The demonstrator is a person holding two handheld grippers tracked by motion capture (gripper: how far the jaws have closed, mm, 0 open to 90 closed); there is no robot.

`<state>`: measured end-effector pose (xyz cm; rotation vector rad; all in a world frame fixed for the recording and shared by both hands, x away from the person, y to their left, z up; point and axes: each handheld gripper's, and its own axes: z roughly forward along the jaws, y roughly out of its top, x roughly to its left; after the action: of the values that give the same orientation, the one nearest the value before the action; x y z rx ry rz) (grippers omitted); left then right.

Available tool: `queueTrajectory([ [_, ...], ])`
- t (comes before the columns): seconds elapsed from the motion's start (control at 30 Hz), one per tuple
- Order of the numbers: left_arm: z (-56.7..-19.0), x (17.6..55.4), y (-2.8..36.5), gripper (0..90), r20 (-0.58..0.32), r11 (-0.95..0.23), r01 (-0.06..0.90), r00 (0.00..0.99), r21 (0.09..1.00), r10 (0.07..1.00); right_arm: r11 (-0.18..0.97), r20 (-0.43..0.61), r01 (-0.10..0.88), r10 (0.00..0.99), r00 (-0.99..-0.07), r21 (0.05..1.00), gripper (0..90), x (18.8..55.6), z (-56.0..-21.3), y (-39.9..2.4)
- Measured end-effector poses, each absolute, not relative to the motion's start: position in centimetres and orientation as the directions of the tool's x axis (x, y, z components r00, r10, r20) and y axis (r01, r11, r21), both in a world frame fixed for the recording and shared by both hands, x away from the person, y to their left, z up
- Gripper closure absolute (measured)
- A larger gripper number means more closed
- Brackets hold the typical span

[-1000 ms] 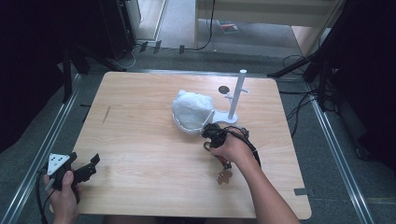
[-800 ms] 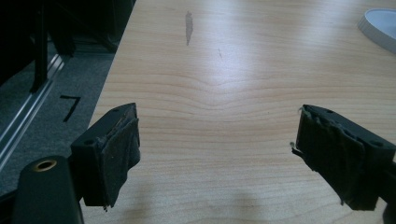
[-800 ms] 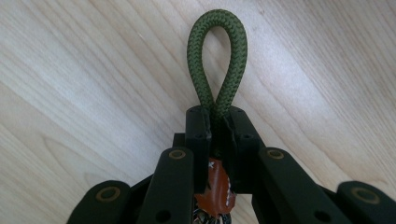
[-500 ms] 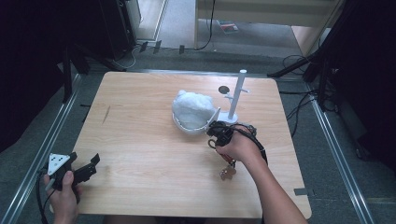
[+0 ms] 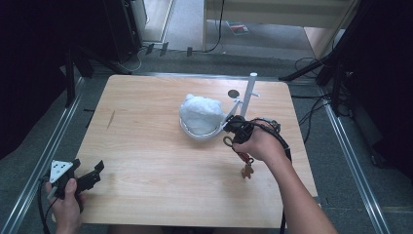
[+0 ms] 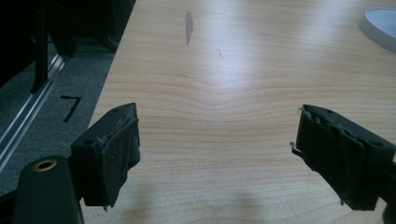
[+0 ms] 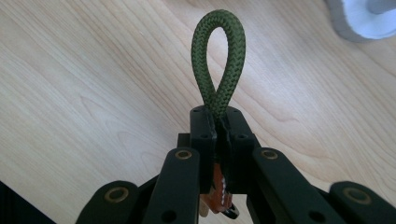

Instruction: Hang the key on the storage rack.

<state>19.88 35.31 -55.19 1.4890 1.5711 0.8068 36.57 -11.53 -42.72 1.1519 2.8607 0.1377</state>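
While pinched between the right gripper's [image 7: 219,128] fingers, the cord loop [image 7: 218,56] (olive) sticks out beyond them.

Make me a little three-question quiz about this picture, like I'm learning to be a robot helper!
1. True or false: the right gripper is shut on the green cord loop.
2. What is between the jaws of the left gripper? A) a spoon B) nothing C) a cup
3. Fill in the missing word: near the white stand sits a fluffy white lump, and both are on the wooden ____.

Key:
1. True. The jaws pinch the base of the loop, and the rest of the keychain dangles below the hand.
2. B. They stand wide apart over bare wood.
3. Table.
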Motion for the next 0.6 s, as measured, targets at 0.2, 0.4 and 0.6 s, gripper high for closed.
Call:
queueTrajectory([
  [0.2,-55.2,19.9,35.3,14.0,-0.125,0.1,0.476,0.022,0.874,0.992,0.709,-0.031,0.695,0.703,-0.711,0.119,86.1,36.7,-40.8,-12.3],
  [0.4,-55.2,19.9,35.3,14.0,-0.125,0.1,0.476,0.022,0.874,0.992,0.694,-0.041,0.704,0.716,-0.697,0.152,86.2,36.9,-38.4,-13.2],
  [0.6,-55.2,19.9,35.3,14.0,-0.125,0.1,0.474,0.022,0.875,0.992,0.69,-0.052,0.701,0.718,-0.694,0.181,86.2,37.2,-36.4,-13.8],
])
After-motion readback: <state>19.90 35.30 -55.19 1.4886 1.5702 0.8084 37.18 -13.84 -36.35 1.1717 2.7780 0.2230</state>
